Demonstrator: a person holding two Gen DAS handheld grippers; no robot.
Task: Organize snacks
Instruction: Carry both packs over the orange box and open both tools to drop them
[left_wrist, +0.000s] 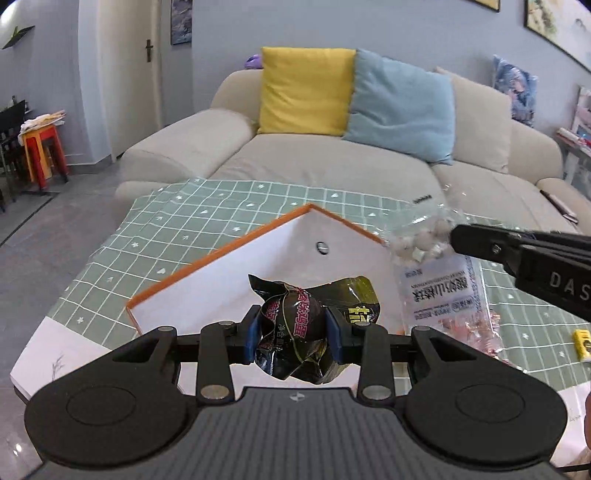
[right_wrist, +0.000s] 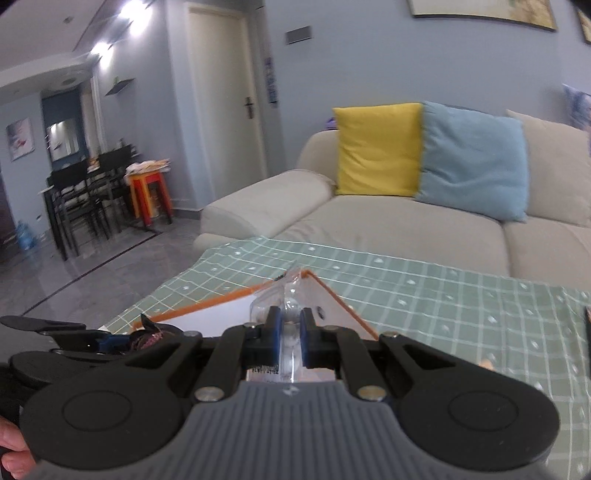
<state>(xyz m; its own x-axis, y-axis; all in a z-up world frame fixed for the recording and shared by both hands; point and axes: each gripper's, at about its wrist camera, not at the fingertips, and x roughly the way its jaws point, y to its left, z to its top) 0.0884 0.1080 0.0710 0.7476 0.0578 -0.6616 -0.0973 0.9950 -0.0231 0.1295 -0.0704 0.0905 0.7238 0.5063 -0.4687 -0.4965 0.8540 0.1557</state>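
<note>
The left hand-held gripper (left_wrist: 293, 328) pinches a black snack packet (left_wrist: 295, 325) above the near side of the white box (left_wrist: 221, 288). The right hand-held gripper (right_wrist: 290, 338) pinches a clear bag (left_wrist: 436, 273) over the box's right edge.

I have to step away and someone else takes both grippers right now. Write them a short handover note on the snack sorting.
Left gripper: shut on the black snack packet, held above the near edge of the box.
Right gripper: shut on the clear bag of white sweets, hanging at the box's right side.
White box with orange rim: open on the green checked tablecloth; nothing visible inside on the parts in view.
Done: both snacks picked up.
Left: set both in the box; a small yellow item lies on the cloth to the right.
</note>
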